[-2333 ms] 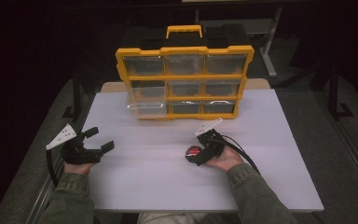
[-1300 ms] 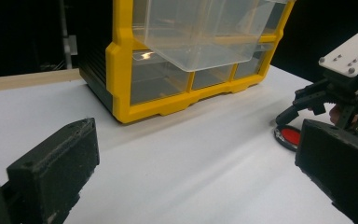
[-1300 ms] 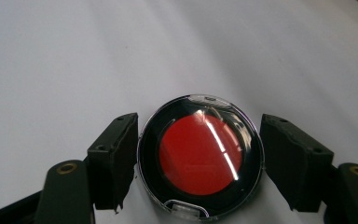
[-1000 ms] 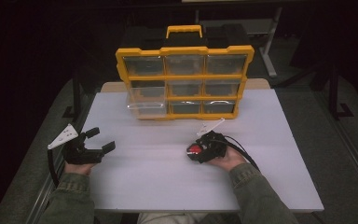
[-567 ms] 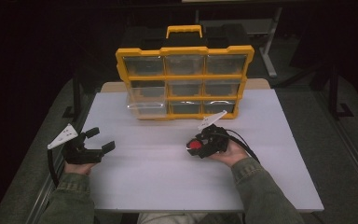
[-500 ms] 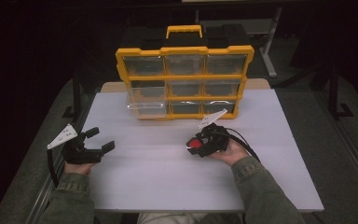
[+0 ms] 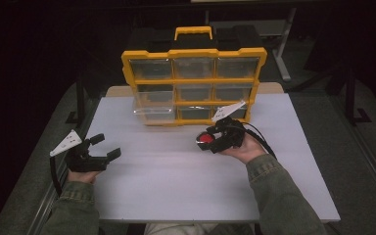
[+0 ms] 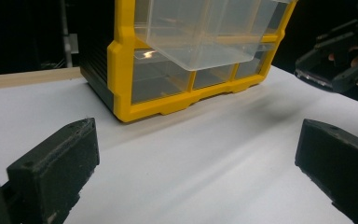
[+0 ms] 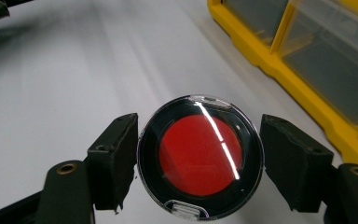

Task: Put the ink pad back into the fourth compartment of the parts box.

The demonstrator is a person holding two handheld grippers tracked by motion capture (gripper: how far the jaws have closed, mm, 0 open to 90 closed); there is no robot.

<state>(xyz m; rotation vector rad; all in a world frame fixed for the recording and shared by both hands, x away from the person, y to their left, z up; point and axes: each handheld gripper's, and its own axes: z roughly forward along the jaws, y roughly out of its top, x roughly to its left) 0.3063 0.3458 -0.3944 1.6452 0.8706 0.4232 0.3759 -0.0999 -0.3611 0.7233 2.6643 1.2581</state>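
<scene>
A yellow organizer (image 7: pixel 193 83) with clear drawers stands upright at the back of the white table (image 7: pixel 176 191). One clear drawer (image 7: pixel 154 112) in its left column is pulled out; the left gripper view shows that drawer (image 8: pixel 205 28) from below. My right gripper (image 7: pixel 210 142) hovers in front of the organizer's lower right, shut on a round black case with a red centre (image 9: pixel 200 156), one jaw on each side of its rim. My left gripper (image 7: pixel 105 147) rests near the table's left edge, open, with nothing between its fingers (image 8: pixel 56 163).
Dark floor and black stand legs surround the table. The organizer's yellow frame (image 9: pixel 279 60) lies close to the right of the held case. A broad bare stretch of table (image 8: pixel 191 154) separates the left gripper from the organizer.
My right gripper has lifted the round case off the table and carried it a little toward the organizer. The left gripper has stayed put.
</scene>
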